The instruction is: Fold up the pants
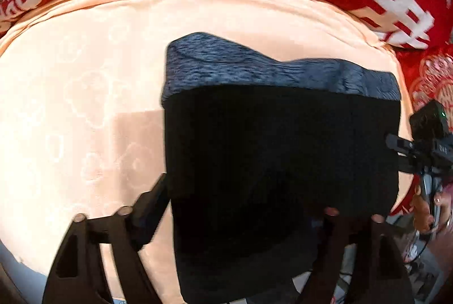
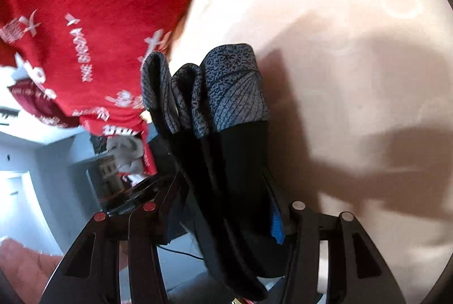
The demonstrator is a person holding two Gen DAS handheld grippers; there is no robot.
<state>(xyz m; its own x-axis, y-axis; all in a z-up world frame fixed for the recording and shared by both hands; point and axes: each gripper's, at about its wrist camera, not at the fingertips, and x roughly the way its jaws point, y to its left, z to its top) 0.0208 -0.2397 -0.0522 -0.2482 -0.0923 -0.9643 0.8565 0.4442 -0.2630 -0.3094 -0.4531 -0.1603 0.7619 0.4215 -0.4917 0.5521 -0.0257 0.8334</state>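
Folded dark pants (image 1: 280, 151) lie on the peach bedsheet (image 1: 85, 94), long axis running between both grippers; right gripper (image 2: 223, 212) clamps their bunched edge, left gripper (image 1: 246, 207) jaws stand wide astride the near edge.

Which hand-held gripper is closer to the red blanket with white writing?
Right. The right hand-held gripper is beside the red blanket; the left hand-held gripper is farther off, over the peach sheet.
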